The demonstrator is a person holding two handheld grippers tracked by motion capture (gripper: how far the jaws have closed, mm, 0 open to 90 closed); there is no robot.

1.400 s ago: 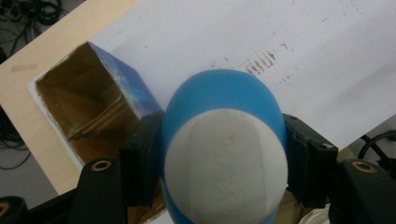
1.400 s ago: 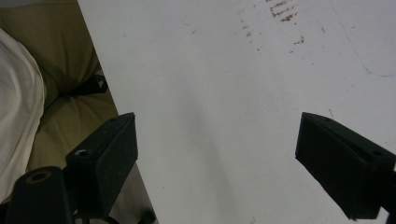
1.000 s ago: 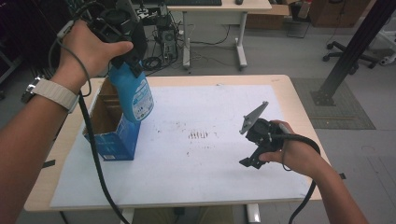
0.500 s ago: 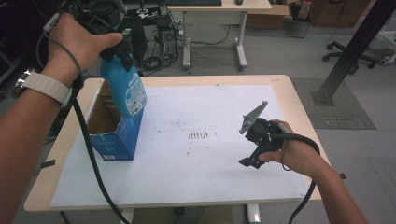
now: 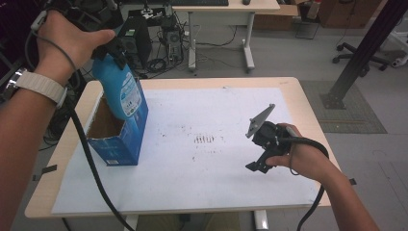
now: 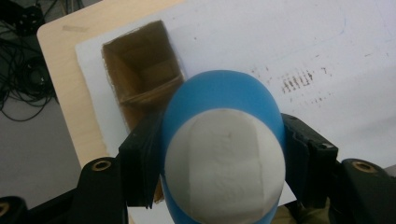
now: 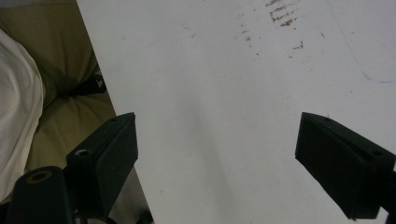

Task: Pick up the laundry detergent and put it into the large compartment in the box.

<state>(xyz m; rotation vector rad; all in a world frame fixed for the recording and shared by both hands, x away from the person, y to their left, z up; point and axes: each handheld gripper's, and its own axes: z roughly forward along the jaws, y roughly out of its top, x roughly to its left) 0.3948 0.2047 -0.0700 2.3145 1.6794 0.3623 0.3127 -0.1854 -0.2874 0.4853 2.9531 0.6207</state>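
A blue bottle (image 5: 122, 91) with a white label hangs tilted over the right rim of an open blue cardboard box (image 5: 118, 144) at the table's left. My left gripper (image 5: 108, 50) is shut on the bottle's upper end. In the left gripper view both jaws press the sides of the bottle (image 6: 224, 102), whose white end faces the camera, and the box's brown inside (image 6: 140, 74) lies beyond it. My right gripper (image 5: 257, 163) rests low over the white paper at the right. Its jaws stand wide open (image 7: 217, 154) with nothing between them.
A white paper sheet (image 5: 216, 168) with dark scribble marks (image 5: 206, 139) covers most of the wooden table (image 5: 308, 101). Cables trail from both grippers. Beyond the far edge stand a desk, floor cables and a black post.
My left hand has carried the bottle to the left and slightly up, so it now sits nearer the box's opening. The right gripper has stayed put.
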